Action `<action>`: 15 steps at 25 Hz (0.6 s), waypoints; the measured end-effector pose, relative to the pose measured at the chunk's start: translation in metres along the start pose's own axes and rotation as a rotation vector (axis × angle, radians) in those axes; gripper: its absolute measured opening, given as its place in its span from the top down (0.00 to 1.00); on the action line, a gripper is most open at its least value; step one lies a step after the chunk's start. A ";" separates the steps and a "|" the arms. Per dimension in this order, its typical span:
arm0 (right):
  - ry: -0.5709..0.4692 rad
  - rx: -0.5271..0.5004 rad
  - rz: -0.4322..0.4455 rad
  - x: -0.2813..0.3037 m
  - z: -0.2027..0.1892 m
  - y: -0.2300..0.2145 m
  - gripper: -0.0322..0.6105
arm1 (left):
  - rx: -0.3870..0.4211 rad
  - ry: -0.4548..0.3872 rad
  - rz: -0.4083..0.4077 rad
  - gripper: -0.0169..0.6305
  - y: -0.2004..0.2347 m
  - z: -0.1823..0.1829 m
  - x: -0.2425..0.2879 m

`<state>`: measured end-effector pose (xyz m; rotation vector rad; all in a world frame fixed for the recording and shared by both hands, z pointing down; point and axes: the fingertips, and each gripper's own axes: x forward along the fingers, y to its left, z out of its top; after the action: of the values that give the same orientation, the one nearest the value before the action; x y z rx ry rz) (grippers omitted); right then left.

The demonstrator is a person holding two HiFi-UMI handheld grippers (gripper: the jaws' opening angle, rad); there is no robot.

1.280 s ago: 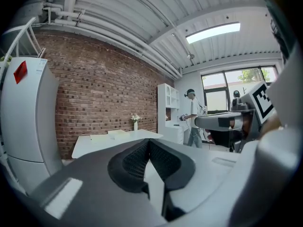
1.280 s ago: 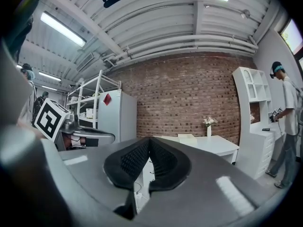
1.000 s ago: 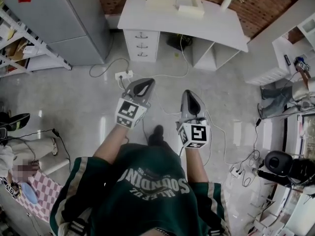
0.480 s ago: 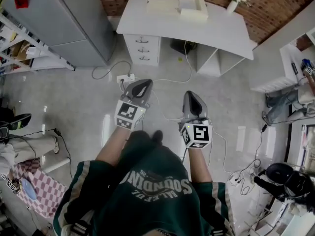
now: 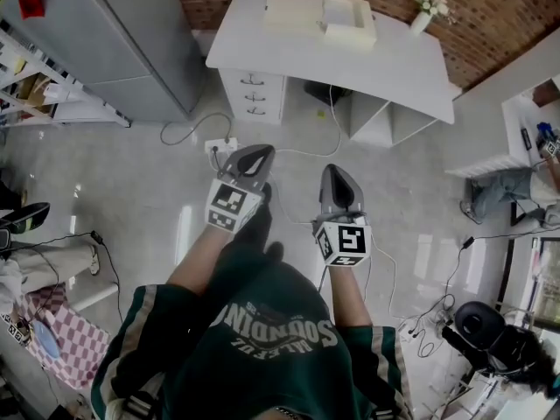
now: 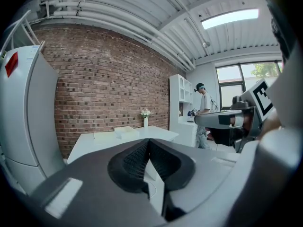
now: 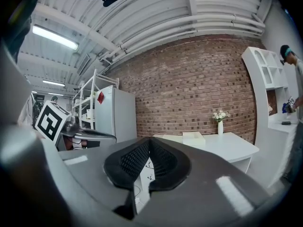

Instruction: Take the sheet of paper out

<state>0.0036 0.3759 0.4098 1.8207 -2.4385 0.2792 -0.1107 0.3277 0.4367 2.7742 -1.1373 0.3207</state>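
Note:
A white desk (image 5: 394, 59) stands against the brick wall, well ahead of both grippers. On it lie a flat pale stack (image 5: 293, 11) and a white open box (image 5: 350, 20); a single sheet cannot be made out. My left gripper (image 5: 254, 153) and right gripper (image 5: 336, 173) hang side by side over the floor, pointing at the desk, both shut with nothing between the jaws. In the left gripper view the left gripper (image 6: 148, 143) is closed, with the box (image 6: 127, 132) far beyond. The right gripper (image 7: 149, 143) points toward the box (image 7: 193, 137).
A vase of flowers (image 5: 426, 11) sits on the desk's right end, drawers (image 5: 252, 84) under its left. A grey cabinet (image 5: 114, 42) and a rack stand at left. A power strip (image 5: 220, 144) and cables cross the floor. A person (image 5: 507, 186) is by the white shelves at right.
Both grippers have moved forward together toward the desk, which now sits a little nearer in the head view. Their jaws stayed shut.

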 end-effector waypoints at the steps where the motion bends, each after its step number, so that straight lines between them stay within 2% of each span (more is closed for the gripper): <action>1: 0.000 -0.004 -0.003 0.010 0.001 -0.003 0.95 | 0.001 -0.003 -0.004 0.96 0.006 0.001 0.009; 7: -0.010 -0.028 -0.020 0.077 0.025 -0.009 0.95 | 0.012 -0.031 -0.032 0.96 0.060 0.022 0.050; 15: -0.005 -0.030 -0.053 0.179 0.049 -0.037 0.95 | 0.002 -0.020 -0.068 0.96 0.136 0.040 0.124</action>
<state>-0.0111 0.1876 0.3972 1.8721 -2.3807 0.2335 -0.1152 0.1394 0.4333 2.8163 -1.0453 0.2869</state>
